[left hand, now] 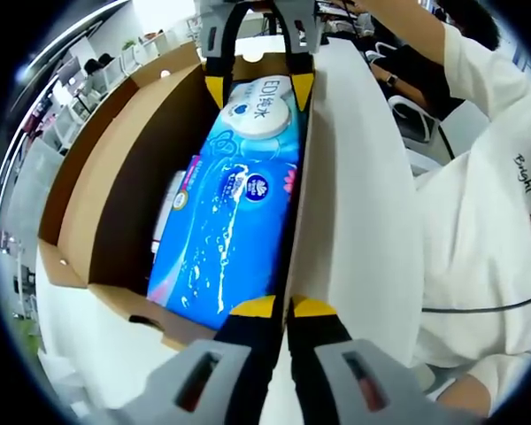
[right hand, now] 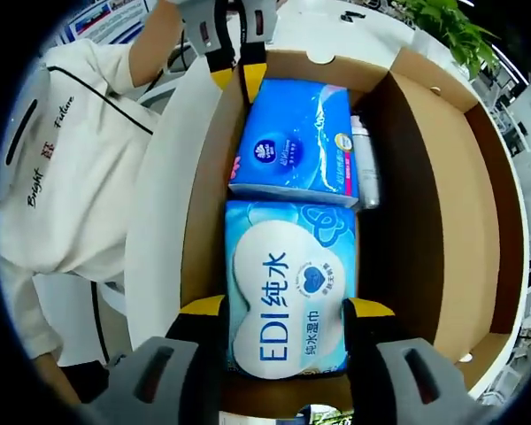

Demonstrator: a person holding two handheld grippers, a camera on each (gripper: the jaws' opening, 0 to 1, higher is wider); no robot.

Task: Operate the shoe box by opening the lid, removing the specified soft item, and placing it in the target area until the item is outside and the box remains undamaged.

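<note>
Right gripper view gives us the fullest look: the open brown cardboard shoe box (right hand: 425, 221) sits on a white worktop (right hand: 159, 230), its lid folded back on the far side from the person in the white printed sweatshirt (right hand: 62, 168).

Inside the box lies the task's soft item, a blue plastic pack of wet wipes with a white oval flap printed "EDI" (right hand: 288, 305), and just beyond it, end to end and touching, a second blue soft pack with a round logo (right hand: 296, 142). A slim white object is wedged between that second pack and the box wall; we cannot tell what it is.

Our right gripper (right hand: 286, 310), black with yellow tips, stands spread with one jaw on each side of the wipes pack, at or against its edges; we cannot tell how firmly it presses.

In the left gripper view we see the same box (left hand: 97, 204) from the opposite end, the wipes pack (left hand: 264, 111) now far and the logo pack (left hand: 226, 230) near. The left gripper (left hand: 283, 307) has its yellow tips pressed together at the near box wall, with nothing visible between them. The right gripper (left hand: 258, 88) reaches in from the top, its jaws straddling the wipes pack.
</note>
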